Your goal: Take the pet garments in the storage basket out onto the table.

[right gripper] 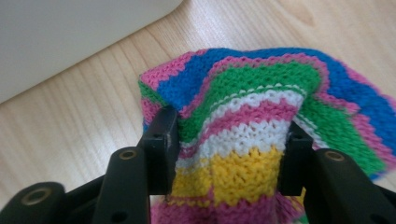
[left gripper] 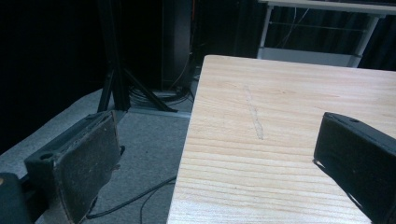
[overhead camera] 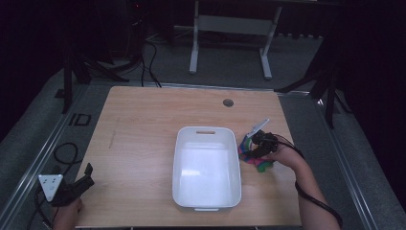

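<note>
1. Gripping the striped knitted cloth [right gripper: 247,126], your right gripper [right gripper: 229,154] has its fingers [right gripper: 161,144] closed against the fabric on both sides, the folded knit bunched between them.
2. Taking the white bin [overhead camera: 207,167] as the landmark, that cloth [overhead camera: 253,152] sits just off the bin's right wall on the counter [overhead camera: 139,124], near the bin's far right corner; whether it touches the wall cannot be told.
3. Your right hand [overhead camera: 285,154] holds the right gripper [overhead camera: 253,143] over the cloth, with the cable trailing back along your forearm.
4. Your left gripper [overhead camera: 85,176] is well to the left of the bin, at the counter's near left corner, partly over the edge.
5. In the left gripper view its fingers [left gripper: 84,158] stand wide apart with nothing between them, one over the floor and one over the wood.
6. The bin's inside looks bare white.
</note>
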Tool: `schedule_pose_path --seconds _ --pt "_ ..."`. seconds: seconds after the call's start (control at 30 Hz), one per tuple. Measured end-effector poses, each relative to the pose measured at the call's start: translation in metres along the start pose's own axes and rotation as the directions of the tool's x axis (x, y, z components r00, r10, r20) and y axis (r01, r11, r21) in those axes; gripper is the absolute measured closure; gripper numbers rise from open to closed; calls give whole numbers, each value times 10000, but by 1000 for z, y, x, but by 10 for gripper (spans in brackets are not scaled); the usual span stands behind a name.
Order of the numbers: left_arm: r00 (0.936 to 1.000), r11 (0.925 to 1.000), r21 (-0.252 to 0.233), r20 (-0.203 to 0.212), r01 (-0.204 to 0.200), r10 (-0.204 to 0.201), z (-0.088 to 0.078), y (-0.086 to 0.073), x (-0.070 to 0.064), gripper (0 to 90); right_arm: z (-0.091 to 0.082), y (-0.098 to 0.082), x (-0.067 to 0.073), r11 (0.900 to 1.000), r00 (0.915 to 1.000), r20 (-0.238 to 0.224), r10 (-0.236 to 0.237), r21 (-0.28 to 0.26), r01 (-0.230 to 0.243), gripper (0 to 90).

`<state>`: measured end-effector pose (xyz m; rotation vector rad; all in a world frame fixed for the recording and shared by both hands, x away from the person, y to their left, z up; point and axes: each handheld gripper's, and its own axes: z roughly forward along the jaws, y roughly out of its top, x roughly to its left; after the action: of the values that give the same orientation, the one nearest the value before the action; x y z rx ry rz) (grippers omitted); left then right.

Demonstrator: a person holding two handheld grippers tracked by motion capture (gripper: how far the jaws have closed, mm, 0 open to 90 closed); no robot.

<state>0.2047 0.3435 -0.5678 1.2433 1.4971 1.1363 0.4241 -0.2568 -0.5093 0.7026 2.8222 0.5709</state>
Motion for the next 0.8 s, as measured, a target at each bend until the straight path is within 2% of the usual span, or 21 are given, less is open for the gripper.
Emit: schedule_pose_path --seconds 0.27,0.4,0.5,0.63,0.7,0.8 --pt "10000 10000 8 -11 -22 22 0 0 0 9 -37 -8 -3 9966 9985 165 518 -648 -506 315" --pt "10000 10000 10 -20 -26 26 0 0 0 9 -46 -16 -2 9945 9971 194 743 -749 -726 242" --pt "10000 10000 7 -24 -30 30 0 0 0 9 -50 -23 -1 9925 9961 241 847 -905 -822 225" --pt "10000 10000 -1 -22 -28 28 0 0 0 10 -53 -38 1 9824 9904 301 1352 -1342 -1300 196" --pt "10000 10000 -9 -13 -19 19 0 0 0 9 -54 -48 1 9772 9871 302 1570 -1495 -1509 128" --pt "10000 10000 -12 10 -23 23 0 0 0 9 -55 -66 2 9618 9767 371 2115 -1858 -2012 136"
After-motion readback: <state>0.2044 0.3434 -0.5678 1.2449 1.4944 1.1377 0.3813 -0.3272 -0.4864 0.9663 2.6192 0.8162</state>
